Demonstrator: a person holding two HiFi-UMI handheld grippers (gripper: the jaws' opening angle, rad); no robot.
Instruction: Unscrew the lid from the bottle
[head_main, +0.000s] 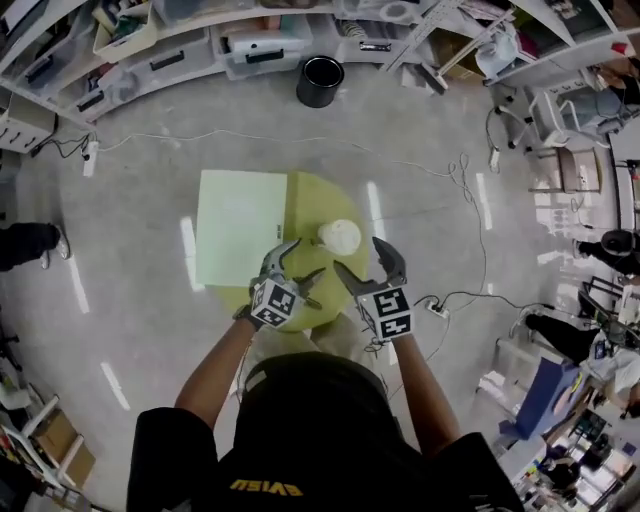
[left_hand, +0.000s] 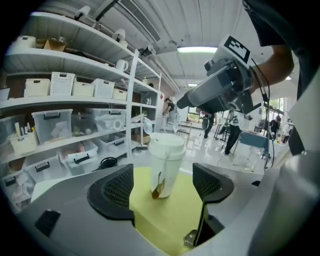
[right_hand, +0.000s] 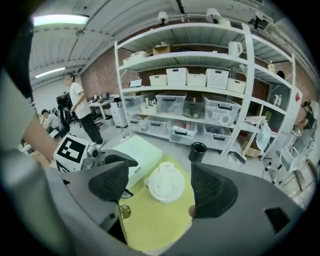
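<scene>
A white bottle (head_main: 338, 236) with its white lid on stands upright on the round yellow-green table (head_main: 335, 195). In the left gripper view the bottle (left_hand: 165, 167) rises a little beyond the pads, in line with the gap, untouched. My left gripper (head_main: 300, 262) is open at table level, just near-left of the bottle. My right gripper (head_main: 362, 258) is open too, near-right of the bottle and higher. It looks down on the lid (right_hand: 164, 182), which shows between the two pads without contact. The right gripper (left_hand: 220, 92) hangs above and behind the bottle in the left gripper view.
A pale flat box (head_main: 240, 225) lies on the table's left side, next to the bottle. A black bucket (head_main: 320, 80) stands on the floor beyond the table. Shelves with plastic bins (right_hand: 200, 107) line the far wall. Cables (head_main: 460, 180) trail over the floor at right.
</scene>
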